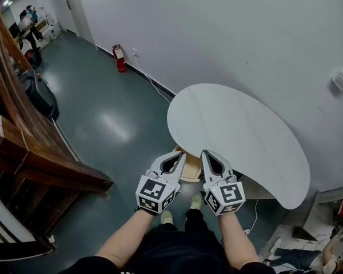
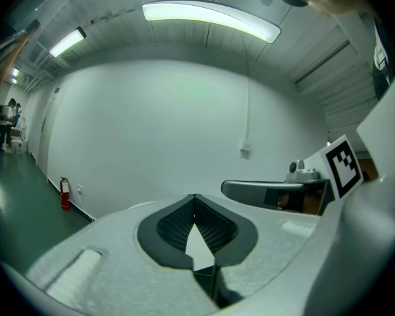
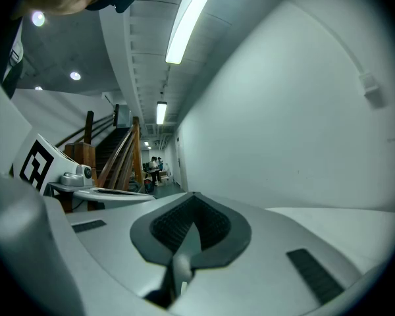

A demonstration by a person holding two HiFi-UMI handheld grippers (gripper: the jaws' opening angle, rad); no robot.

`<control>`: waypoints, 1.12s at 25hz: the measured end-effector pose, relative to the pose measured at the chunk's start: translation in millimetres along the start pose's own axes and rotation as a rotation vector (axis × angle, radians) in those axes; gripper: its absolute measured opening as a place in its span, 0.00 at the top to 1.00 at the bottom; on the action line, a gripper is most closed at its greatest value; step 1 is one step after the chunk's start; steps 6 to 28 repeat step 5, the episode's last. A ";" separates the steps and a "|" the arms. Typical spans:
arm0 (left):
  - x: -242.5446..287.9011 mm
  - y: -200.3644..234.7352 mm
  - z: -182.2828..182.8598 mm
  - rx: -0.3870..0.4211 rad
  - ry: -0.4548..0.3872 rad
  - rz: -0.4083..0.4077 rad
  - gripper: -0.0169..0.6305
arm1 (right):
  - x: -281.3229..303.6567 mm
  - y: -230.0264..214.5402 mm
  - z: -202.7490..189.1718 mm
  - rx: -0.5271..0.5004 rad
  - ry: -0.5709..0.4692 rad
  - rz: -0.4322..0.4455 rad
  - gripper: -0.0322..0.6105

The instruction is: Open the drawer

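Both grippers are held side by side at the near edge of a white rounded table (image 1: 234,130), pointing roughly level toward the white wall. My left gripper (image 1: 180,155) is shut with nothing between its jaws, and its tips meet in the left gripper view (image 2: 195,197). My right gripper (image 1: 206,153) is likewise shut and empty, its tips together in the right gripper view (image 3: 194,195). A pale wooden piece (image 1: 190,170) shows under the table's edge between the two grippers. I cannot tell whether it is the drawer. No drawer front or handle is in view.
A dark wooden staircase (image 1: 23,136) fills the left side, with a black suitcase (image 1: 41,97) beside it. A red fire extinguisher (image 1: 119,58) stands by the wall. People (image 1: 27,23) are far down the hall. Clutter (image 1: 326,250) lies at the lower right.
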State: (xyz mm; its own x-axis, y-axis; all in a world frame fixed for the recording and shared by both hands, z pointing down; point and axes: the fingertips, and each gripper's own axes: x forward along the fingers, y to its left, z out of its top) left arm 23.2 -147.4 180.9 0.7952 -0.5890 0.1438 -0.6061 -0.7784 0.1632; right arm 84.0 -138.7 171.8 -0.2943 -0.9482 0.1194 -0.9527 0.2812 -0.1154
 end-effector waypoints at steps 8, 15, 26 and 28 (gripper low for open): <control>-1.1 -1.9 3.1 0.002 -0.005 0.005 0.96 | -1.8 1.0 1.9 -0.003 0.000 0.002 0.93; -1.1 -1.9 3.1 0.002 -0.005 0.005 0.96 | -1.8 1.0 1.9 -0.003 0.000 0.002 0.93; -1.1 -1.9 3.1 0.002 -0.005 0.005 0.96 | -1.8 1.0 1.9 -0.003 0.000 0.002 0.93; -1.1 -1.9 3.1 0.002 -0.005 0.005 0.96 | -1.8 1.0 1.9 -0.003 0.000 0.002 0.93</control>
